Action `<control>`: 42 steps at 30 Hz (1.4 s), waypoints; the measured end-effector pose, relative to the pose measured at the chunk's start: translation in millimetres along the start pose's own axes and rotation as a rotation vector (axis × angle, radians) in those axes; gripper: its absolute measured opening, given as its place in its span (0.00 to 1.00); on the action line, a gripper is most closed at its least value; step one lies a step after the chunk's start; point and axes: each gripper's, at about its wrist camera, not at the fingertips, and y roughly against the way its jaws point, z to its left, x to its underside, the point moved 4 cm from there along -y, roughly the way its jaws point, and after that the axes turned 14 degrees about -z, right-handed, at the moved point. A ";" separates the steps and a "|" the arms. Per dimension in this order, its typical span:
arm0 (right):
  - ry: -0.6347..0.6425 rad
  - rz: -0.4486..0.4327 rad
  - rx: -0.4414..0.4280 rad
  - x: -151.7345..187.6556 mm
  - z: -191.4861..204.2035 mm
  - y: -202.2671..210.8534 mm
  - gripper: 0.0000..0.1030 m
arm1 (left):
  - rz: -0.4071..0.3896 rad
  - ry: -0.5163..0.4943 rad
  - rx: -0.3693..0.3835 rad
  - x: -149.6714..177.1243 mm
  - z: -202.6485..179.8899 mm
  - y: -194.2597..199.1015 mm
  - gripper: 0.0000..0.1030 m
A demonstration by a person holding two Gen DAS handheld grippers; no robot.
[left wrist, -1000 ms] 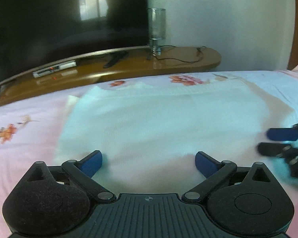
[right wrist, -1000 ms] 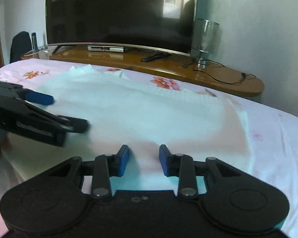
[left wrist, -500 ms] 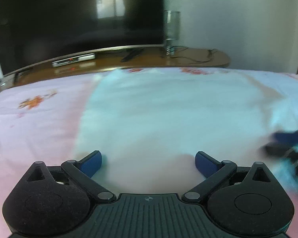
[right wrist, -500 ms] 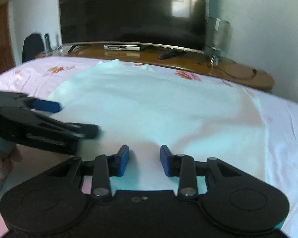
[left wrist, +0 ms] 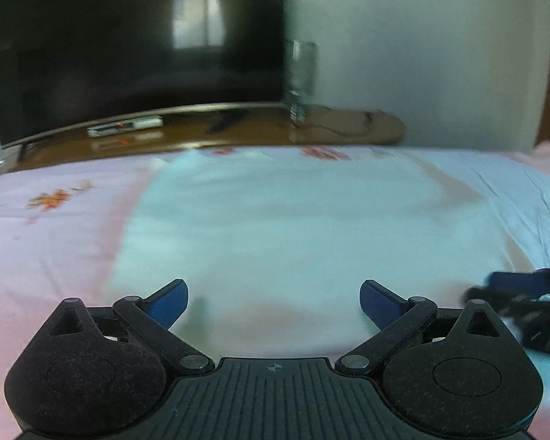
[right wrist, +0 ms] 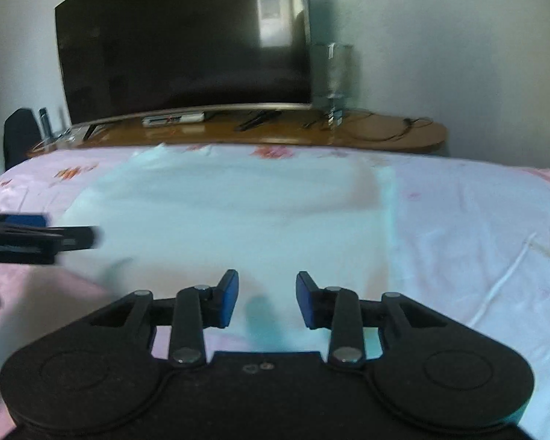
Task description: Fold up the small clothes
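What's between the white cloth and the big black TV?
A strip of pink flowered bedsheet, then the wooden TV stand. The right wrist view shows this most clearly, behind the white cloth.

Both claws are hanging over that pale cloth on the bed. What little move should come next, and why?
Probably lower both onto the near hem and pinch it. The left gripper and right gripper stand open with nothing between the jaws, and the pale cloth lies flat and unfolded on the pink bedsheet.

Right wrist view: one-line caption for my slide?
Right gripper, jaws apart and empty, above a pale blue garment on the pink floral bedsheet; left gripper alongside.
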 end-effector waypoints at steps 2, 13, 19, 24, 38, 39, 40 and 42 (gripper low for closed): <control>0.034 0.023 0.000 9.7 5.6 -4.9 0.32 | 0.061 -0.038 -0.032 9.9 -2.6 -9.3 0.97; -0.081 0.051 0.149 16.9 -69.9 12.5 0.25 | 0.071 0.001 -0.062 15.3 23.9 -4.8 0.97; -0.056 -0.029 0.148 -0.9 -64.0 28.2 0.22 | 0.078 -0.003 -0.080 14.5 33.2 -1.2 0.97; 0.012 0.031 0.153 13.7 -54.3 13.6 0.19 | 0.083 0.007 -0.081 16.5 35.2 -1.5 1.00; 0.006 0.075 0.168 7.0 -41.5 8.1 0.28 | 0.079 0.011 -0.084 17.8 34.5 -0.5 1.00; 0.006 0.072 0.170 7.4 -41.4 10.2 0.29 | 0.088 0.013 -0.089 16.6 34.1 1.7 1.00; 0.005 0.070 0.174 8.2 -40.8 14.7 0.29 | 0.093 0.018 -0.091 14.8 33.8 7.5 1.00; -0.004 0.060 0.177 5.7 -36.3 31.4 0.29 | 0.073 0.058 -0.087 13.7 37.2 27.0 1.00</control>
